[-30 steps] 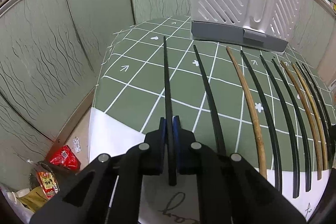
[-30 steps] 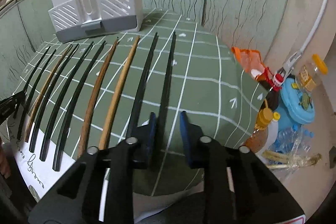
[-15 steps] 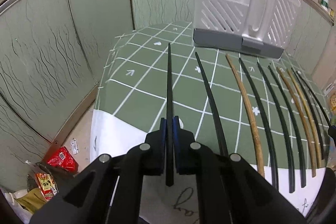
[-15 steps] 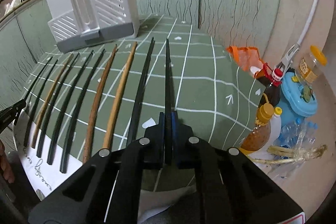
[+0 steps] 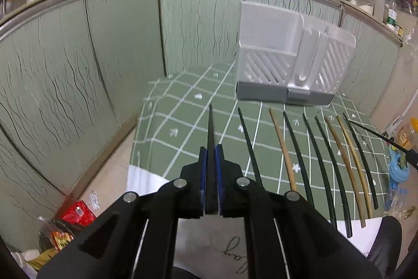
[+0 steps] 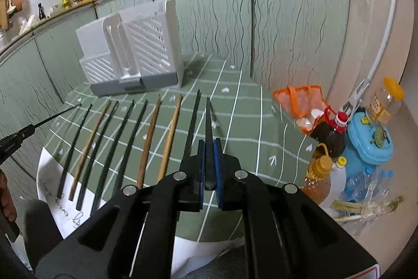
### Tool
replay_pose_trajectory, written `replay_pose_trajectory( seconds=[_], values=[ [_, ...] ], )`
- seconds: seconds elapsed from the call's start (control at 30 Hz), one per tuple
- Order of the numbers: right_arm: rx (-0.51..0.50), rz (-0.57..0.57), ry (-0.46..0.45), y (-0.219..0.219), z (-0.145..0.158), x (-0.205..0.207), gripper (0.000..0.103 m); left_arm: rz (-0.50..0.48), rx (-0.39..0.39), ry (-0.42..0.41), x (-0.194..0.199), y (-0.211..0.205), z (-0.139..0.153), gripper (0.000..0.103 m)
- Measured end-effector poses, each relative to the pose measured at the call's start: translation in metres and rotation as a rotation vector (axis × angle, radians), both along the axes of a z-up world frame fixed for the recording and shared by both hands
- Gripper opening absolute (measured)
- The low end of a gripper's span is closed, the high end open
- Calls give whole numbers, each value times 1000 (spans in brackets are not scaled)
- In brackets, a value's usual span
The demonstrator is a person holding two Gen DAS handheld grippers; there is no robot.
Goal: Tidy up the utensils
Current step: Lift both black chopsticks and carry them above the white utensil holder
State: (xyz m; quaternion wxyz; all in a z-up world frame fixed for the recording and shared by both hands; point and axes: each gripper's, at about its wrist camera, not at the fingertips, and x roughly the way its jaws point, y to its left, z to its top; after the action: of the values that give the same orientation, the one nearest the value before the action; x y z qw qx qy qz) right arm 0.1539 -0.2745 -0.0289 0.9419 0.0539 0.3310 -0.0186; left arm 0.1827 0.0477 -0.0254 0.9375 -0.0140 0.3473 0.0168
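Observation:
My left gripper (image 5: pixel 211 148) is shut on a black chopstick (image 5: pixel 210 126), held in the air above the left part of the green checked table (image 5: pixel 183 127). My right gripper (image 6: pixel 209 141) is shut on another black chopstick (image 6: pixel 208 119) above the table's right part. Several black and wooden chopsticks (image 5: pixel 308 153) (image 6: pixel 125 137) lie in a row on the cloth between the two. A white and grey utensil holder (image 5: pixel 292 62) (image 6: pixel 135 54) stands at the table's far side. The other gripper's chopstick tip shows at each view's edge.
Green wavy-patterned panels wall the table's far side. Bottles, a blue tub and an orange bag (image 6: pixel 300 103) crowd the floor to the right. Red snack packets (image 5: pixel 78 213) lie on the floor at left. White paper (image 5: pixel 235 239) covers the near table edge.
Both grippers have risen, lifting their chopsticks off the cloth. The right gripper, open around its chopstick a second ago, has shut on it. The left stayed shut.

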Motion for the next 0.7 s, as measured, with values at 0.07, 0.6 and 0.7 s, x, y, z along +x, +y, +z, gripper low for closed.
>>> replay_pose_trajectory(
  seconds=[0.07, 0.6, 0.7],
  values=[
    [0, 1, -13, -1, 7, 0, 6, -5, 0, -12, 0, 2, 8, 8],
    [-16, 39, -121, -5, 57, 18, 6, -30, -2, -103, 2, 11, 60, 8],
    [-18, 50, -136, -5, 64, 24, 6, -38, -1, -112, 6, 11, 66, 8]
  ],
)
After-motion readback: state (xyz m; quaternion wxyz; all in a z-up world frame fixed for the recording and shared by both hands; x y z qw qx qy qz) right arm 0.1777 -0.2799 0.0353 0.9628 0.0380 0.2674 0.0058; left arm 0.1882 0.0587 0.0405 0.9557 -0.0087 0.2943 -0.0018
